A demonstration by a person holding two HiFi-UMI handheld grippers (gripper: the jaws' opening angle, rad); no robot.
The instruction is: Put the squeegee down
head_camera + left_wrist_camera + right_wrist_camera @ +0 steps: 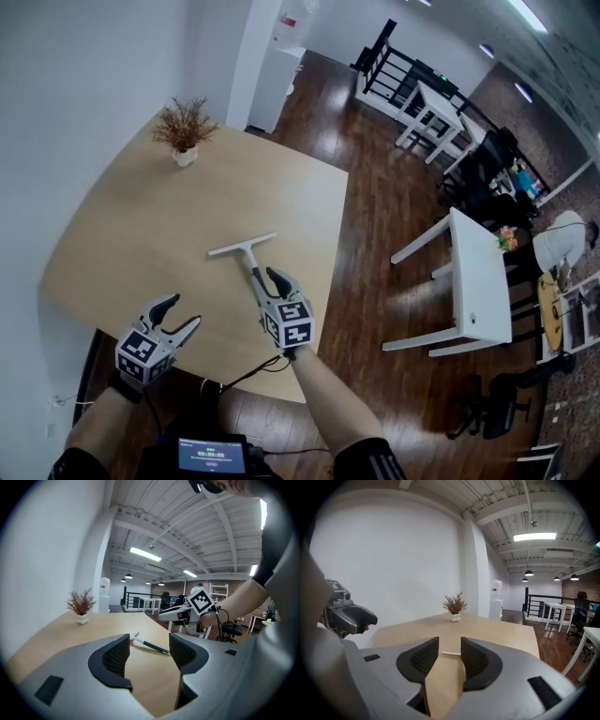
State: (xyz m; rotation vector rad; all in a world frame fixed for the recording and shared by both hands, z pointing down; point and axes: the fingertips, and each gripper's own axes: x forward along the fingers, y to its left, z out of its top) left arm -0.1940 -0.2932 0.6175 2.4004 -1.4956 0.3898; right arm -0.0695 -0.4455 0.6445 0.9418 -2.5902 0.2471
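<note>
Squeegee (242, 247) lies flat on the table (141, 225), handle running from its white blade at 11 o'clock back to 5 o'clock, ending just before the right gripper (266, 281) with its narrowly parted, empty fingers, while the left gripper (185, 311) sits farther off at 8 o'clock, fingers wide, empty.

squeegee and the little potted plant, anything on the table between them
Nothing. In the head view the table is bare wood from the squeegee to the potted plant.

Bright ceiling strips; fisheye-warped edges
</note>
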